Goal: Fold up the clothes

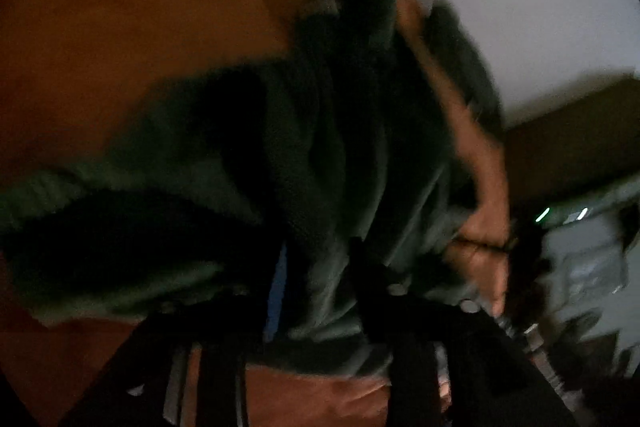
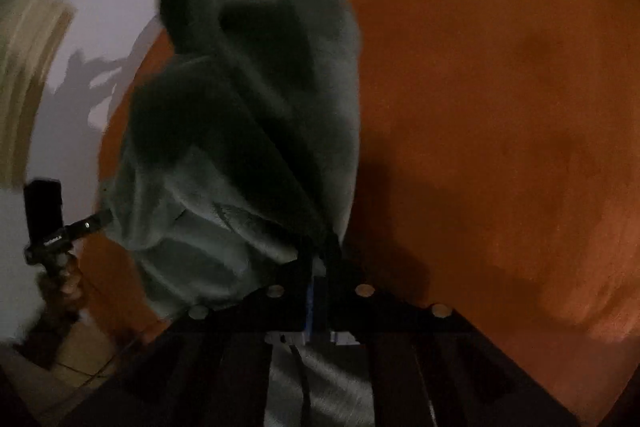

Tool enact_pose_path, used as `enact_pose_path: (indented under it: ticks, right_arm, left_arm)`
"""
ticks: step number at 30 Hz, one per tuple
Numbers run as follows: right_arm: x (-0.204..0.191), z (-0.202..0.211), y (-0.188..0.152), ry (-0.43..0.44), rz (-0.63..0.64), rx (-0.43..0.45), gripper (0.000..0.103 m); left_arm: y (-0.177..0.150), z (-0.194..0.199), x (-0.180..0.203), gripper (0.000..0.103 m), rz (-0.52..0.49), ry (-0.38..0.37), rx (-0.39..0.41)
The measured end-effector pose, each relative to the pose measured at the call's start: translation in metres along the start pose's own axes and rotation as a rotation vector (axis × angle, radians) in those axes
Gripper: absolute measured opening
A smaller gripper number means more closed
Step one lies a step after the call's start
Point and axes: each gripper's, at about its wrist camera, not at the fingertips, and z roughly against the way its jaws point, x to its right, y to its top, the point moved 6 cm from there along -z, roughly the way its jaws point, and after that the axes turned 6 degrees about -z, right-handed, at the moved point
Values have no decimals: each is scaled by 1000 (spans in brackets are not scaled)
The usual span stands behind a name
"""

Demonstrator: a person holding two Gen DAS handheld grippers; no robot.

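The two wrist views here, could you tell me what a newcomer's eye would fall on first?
First, the dark green fleecy garment, bunched and lifted at the centre of both views, with the right tongs and left tongs shut on it. Behind it spreads the orange cloth surface. At the right view's left edge, a hand holds the other device.

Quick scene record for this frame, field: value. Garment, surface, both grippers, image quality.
garment: dark green fleece garment, bunched, not yet folded flat
surface: orange cover beneath it
left gripper: shut on the fleece, cloth between its fingers
right gripper: shut on the fleece, cloth draped from it
other: a hand beside the fleece in the left wrist view
image quality: dim, motion-blurred
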Motion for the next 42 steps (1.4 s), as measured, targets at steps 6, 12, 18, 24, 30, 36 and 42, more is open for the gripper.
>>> enact_pose_path:
  ticks: [6,12,18,24,30,36,42]
  right_arm:
    - [-15,62,73,9,-70,313,52]
    - [-128,-1,157,-43,177,351,83]
    - [-166,-90,200,-273,275,211,4]
    - [-122,89,176,-125,128,666,3]
    - [26,249,92,-208,-217,852,3]
    - [143,295,-26,-256,-440,796,6]
    - [174,265,-57,-283,-410,619,8]
  left_arm:
    - [35,-48,8,73,-60,109,-131]
    - [35,-80,21,4,-108,192,-93]
    - [60,-42,26,4,-100,220,69]
    - [102,16,12,4,-68,196,209]
    - [193,34,39,3,-153,256,315]
    - [279,38,77,3,-147,381,457]
    - [226,-55,98,38,-153,167,105]
